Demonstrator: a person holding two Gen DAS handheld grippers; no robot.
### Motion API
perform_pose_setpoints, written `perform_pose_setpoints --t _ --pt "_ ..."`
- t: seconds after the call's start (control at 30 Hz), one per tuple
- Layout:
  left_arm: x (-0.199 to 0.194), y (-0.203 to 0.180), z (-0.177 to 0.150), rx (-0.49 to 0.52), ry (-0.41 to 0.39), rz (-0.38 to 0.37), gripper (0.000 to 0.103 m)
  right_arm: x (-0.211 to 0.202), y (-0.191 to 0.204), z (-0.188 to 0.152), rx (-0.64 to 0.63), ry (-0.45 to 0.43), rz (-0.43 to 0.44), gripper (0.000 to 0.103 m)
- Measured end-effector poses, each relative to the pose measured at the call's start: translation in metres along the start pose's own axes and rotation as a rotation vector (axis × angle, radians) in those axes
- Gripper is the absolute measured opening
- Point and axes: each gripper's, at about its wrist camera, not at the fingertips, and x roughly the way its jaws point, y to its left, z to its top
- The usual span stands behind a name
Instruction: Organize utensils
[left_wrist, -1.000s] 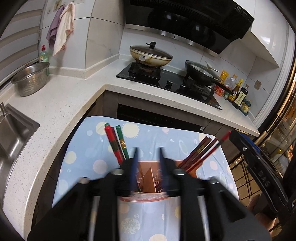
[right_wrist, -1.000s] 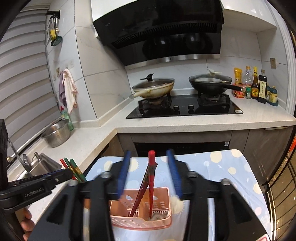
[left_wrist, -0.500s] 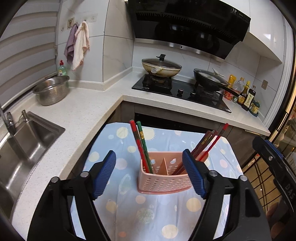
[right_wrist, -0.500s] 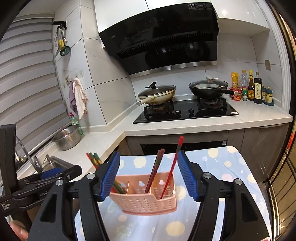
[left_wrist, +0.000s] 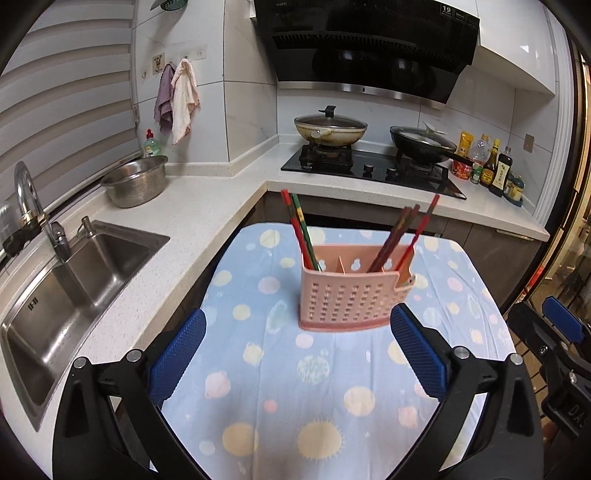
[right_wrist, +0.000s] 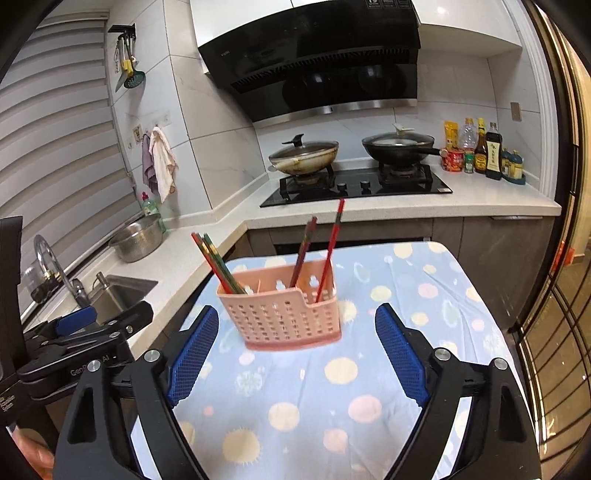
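A pink perforated utensil holder (left_wrist: 351, 295) stands upright on a blue spotted cloth (left_wrist: 295, 387); it also shows in the right wrist view (right_wrist: 284, 314). Red and green chopsticks (left_wrist: 301, 229) lean in its left compartment. Brown and red chopsticks (left_wrist: 406, 236) lean in its right compartment. In the right wrist view the left bundle (right_wrist: 218, 264) and the right bundle (right_wrist: 321, 251) stand the same way. My left gripper (left_wrist: 295, 354) is open and empty, in front of the holder. My right gripper (right_wrist: 295, 350) is open and empty, also short of the holder.
A sink (left_wrist: 70, 295) with a faucet (left_wrist: 33, 206) lies to the left, with a steel bowl (left_wrist: 135, 181) behind it. A stove (left_wrist: 369, 170) with two lidded pans is at the back. Sauce bottles (left_wrist: 495, 170) stand at the far right.
Both grippers have opened wide and pulled back from the holder, leaving the chopsticks standing in it. The holder now looks smaller and farther away in both views.
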Motion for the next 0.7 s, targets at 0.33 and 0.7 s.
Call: perform_pose_setpoints --t 0.33,0.7 --pt "-0.012 0.006 -0.047 0.003 0.064 0.028 0.096 -0.026 -0.009 -0.039 -0.012 0.055 -0.057 0.083" --pt "-0.024 0.007 -0.082 0.018 0.101 0.056 0.096 -0.037 -0.011 -0.076 -0.015 0.104 -0.048 0.086"
